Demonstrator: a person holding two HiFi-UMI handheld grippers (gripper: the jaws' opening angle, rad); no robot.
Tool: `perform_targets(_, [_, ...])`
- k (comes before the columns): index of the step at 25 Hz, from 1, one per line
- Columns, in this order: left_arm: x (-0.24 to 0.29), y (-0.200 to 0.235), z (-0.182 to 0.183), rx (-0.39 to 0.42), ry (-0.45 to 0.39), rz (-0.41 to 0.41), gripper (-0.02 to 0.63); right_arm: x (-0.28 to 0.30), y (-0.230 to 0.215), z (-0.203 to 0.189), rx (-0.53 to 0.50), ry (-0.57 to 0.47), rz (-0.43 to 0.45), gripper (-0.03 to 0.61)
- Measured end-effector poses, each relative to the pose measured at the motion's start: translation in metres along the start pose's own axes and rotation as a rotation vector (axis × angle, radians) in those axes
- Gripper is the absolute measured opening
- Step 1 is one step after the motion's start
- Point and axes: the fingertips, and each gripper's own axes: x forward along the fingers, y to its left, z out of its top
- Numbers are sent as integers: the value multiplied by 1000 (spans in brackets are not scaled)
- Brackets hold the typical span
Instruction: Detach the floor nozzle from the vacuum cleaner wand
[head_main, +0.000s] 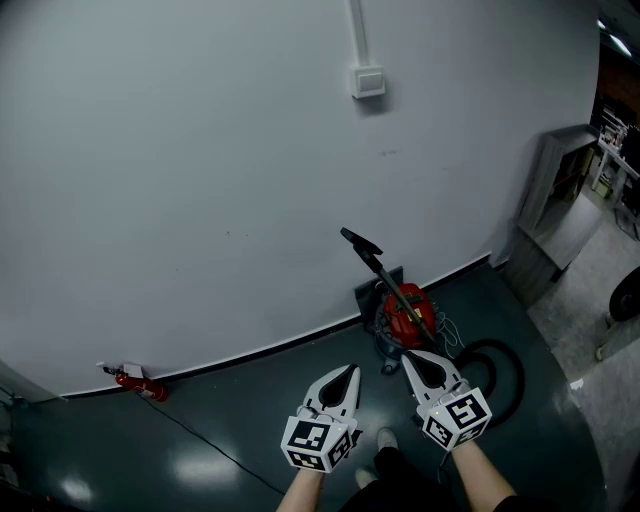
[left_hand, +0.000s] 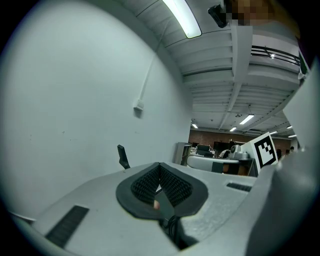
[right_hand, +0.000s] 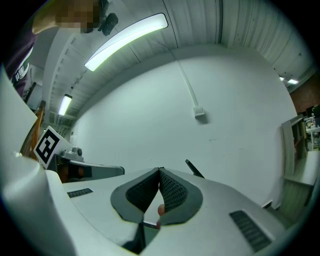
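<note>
A red canister vacuum cleaner (head_main: 407, 312) stands on the dark floor against the white wall. Its black wand (head_main: 385, 275) leans up the wall and ends in a black nozzle (head_main: 360, 242). That nozzle shows as a small dark piece (left_hand: 122, 156) in the left gripper view, and the wand's top (right_hand: 194, 169) shows in the right gripper view. My left gripper (head_main: 347, 371) and right gripper (head_main: 408, 356) are side by side, short of the vacuum, both shut with nothing between the pads. The right one is nearest the canister.
A black hose (head_main: 497, 372) loops on the floor right of the canister. A red object (head_main: 140, 383) with a thin cable lies by the wall at left. A grey cabinet (head_main: 560, 195) stands at right, and a switch box (head_main: 368, 82) is on the wall.
</note>
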Motion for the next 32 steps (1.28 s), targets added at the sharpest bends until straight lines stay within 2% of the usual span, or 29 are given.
perform_targets(15, [98, 46, 12, -15, 30, 2, 5, 78, -76, -5, 24, 28, 17, 17])
perform_targets(24, [133, 61, 15, -46, 31, 37, 5, 100, -108, -8, 32, 42, 48, 17])
perform_targets(32, [156, 73, 11, -48, 54, 37, 5, 116, -126, -10, 31, 53, 51, 17])
